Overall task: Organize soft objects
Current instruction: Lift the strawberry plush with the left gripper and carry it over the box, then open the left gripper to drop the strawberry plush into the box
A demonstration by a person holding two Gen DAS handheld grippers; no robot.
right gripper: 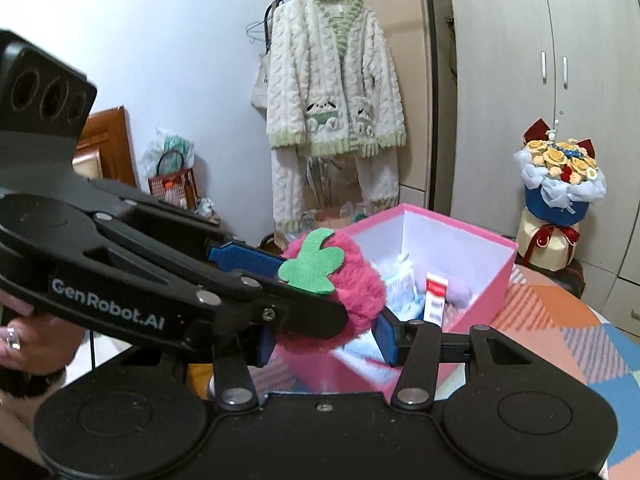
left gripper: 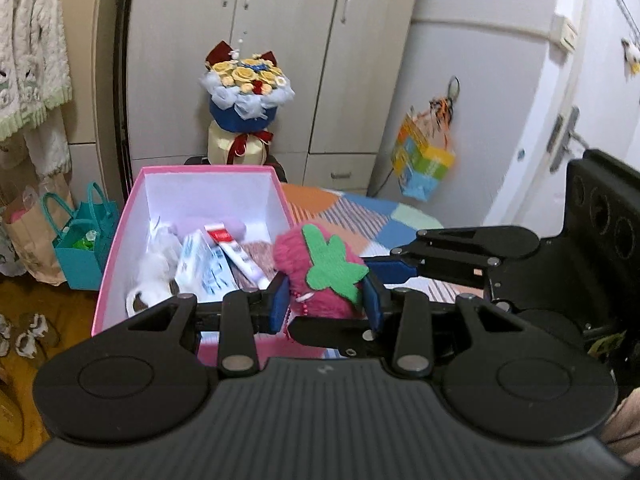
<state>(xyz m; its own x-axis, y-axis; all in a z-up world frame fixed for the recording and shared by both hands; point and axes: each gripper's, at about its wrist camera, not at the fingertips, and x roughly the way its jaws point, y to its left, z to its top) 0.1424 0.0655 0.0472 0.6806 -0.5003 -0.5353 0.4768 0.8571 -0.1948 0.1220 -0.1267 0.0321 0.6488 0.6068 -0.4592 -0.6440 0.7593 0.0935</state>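
Observation:
A fluffy pink strawberry plush (left gripper: 304, 276) with a green felt leaf sits between the blue pads of my left gripper (left gripper: 325, 303), which is shut on it just above the near right corner of the pink box (left gripper: 120, 240). My right gripper (right gripper: 326, 336) comes in from the right and is also shut on the same plush (right gripper: 352, 280). One right fingertip (left gripper: 390, 270) shows in the left wrist view, pressed to the plush. The box holds a white plush, a lilac soft item, packets and a tube.
The box stands on a table with a patchwork cloth (left gripper: 360, 216). A flower bouquet (left gripper: 244, 100) stands behind the box before a wardrobe. Teal bags (left gripper: 80, 240) sit on the floor at the left. A fluffy cardigan (right gripper: 332, 92) hangs on a rack.

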